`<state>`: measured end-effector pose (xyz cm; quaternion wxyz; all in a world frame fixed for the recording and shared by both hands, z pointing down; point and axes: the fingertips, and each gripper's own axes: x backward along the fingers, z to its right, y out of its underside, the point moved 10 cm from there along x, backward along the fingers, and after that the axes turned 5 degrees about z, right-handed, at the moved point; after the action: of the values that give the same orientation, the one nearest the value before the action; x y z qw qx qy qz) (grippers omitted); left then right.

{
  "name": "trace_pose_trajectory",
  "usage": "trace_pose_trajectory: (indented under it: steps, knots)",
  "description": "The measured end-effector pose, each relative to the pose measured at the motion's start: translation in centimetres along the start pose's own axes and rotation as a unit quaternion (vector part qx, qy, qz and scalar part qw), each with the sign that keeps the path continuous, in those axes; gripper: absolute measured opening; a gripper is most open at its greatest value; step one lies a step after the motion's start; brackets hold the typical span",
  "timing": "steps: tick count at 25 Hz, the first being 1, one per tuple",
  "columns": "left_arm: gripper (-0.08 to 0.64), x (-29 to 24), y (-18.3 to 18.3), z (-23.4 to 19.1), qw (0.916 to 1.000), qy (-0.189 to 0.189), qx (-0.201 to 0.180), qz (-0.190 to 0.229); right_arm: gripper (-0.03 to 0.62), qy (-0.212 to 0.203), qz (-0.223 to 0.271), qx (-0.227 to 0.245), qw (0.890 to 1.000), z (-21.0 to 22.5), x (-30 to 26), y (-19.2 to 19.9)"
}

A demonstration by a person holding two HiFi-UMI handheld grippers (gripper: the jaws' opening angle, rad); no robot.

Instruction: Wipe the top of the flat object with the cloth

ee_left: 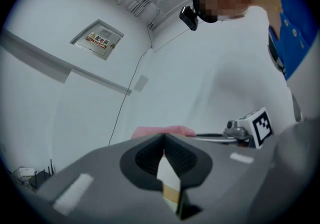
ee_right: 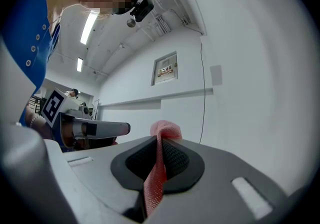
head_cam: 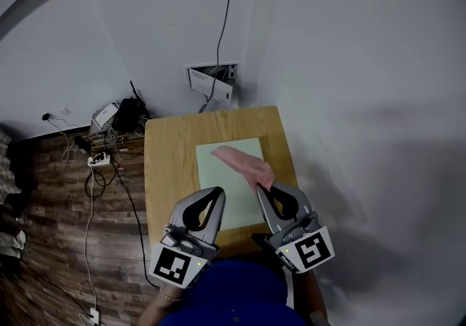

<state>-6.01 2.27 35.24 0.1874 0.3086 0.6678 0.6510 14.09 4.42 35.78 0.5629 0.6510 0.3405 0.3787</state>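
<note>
Clamping the pink cloth (head_cam: pixel 244 161) in the closed jaws of the right gripper (head_cam: pixel 260 188), above the pale green flat sheet (head_cam: pixel 218 168) lying on the small wooden table (head_cam: pixel 167 157). Holding the left gripper (head_cam: pixel 218 190) with jaws pressed together on nothing, just beside, over the sheet's near part.

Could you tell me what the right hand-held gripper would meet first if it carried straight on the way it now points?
Most likely the white wall: the right hand-held gripper, shut on the pink cloth, faces it with nothing between, though depth is unclear.
</note>
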Motion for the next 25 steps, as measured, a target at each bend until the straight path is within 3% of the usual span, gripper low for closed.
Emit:
trace_pose_trajectory:
  steps: [25]
  knots:
    - [0.003,-1.2,0.2,0.2,0.9997,-0.023,-0.003,-0.011,0.014,0.000,0.000,-0.023,1.000,-0.2,-1.6,0.0]
